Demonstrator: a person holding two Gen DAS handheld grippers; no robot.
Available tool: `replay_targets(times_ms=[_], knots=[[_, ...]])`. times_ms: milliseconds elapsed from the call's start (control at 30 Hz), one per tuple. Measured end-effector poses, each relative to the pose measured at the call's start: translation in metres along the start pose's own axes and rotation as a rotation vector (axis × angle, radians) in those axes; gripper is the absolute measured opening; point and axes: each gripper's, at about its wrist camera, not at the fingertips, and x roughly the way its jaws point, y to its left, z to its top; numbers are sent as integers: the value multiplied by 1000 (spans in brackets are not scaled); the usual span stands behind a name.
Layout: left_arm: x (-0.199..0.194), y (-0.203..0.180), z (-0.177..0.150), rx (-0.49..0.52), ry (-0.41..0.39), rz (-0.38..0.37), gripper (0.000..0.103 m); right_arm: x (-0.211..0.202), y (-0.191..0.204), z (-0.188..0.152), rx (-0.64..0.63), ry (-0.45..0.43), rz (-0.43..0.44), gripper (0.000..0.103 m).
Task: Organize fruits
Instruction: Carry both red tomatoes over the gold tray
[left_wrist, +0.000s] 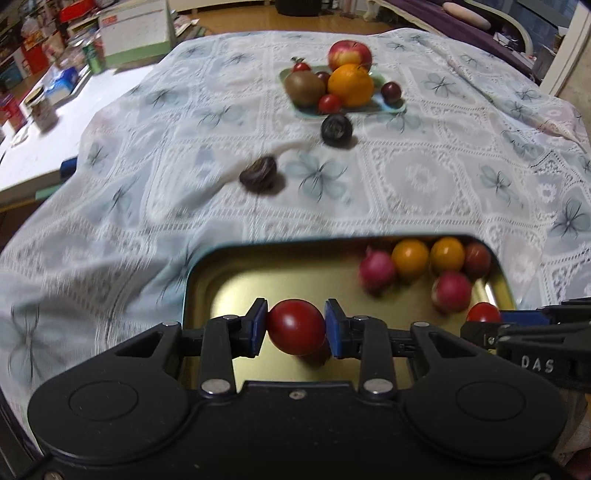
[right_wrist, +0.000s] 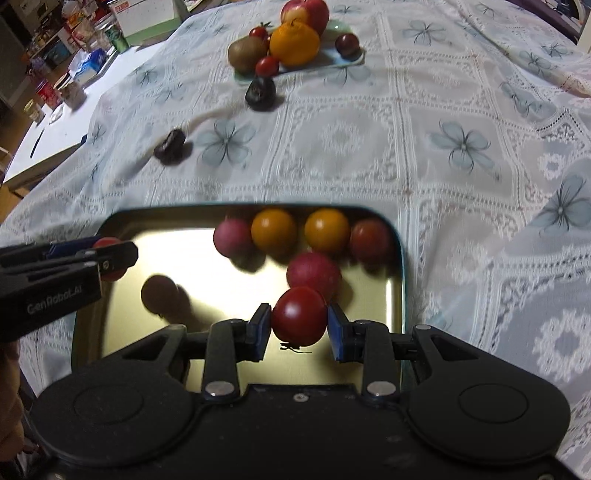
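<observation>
My left gripper (left_wrist: 295, 326) is shut on a red cherry tomato (left_wrist: 295, 325) held just above the gold metal tray (left_wrist: 229, 273). My right gripper (right_wrist: 299, 325) is shut on another red cherry tomato (right_wrist: 300, 315) over the same tray (right_wrist: 110, 332), at its right side. Several small fruits lie in the tray's far right corner: two orange tomatoes (right_wrist: 274, 230), pink ones (right_wrist: 314, 273) and a dark red one (right_wrist: 371, 240). The left gripper shows in the right wrist view (right_wrist: 110, 258), and the right gripper in the left wrist view (left_wrist: 484, 317).
A pale green plate (left_wrist: 391, 107) at the far side holds an apple (left_wrist: 350, 53), an orange (left_wrist: 351, 84), a kiwi (left_wrist: 304, 86) and small tomatoes. Two dark fruits (left_wrist: 336, 129) (left_wrist: 258, 173) lie loose on the lace tablecloth (left_wrist: 424, 177). A cluttered white table (left_wrist: 37, 147) stands at the left.
</observation>
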Motion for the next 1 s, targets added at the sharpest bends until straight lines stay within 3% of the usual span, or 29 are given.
replay_targets(times_ms=[367,1000], knots=[[-3,15,-36,-103,21,25,42,10,16,-30,-35,53,21,32],[-9,19,-52,-141,47,61,42,-5,21,-50,-52,64,9,32]])
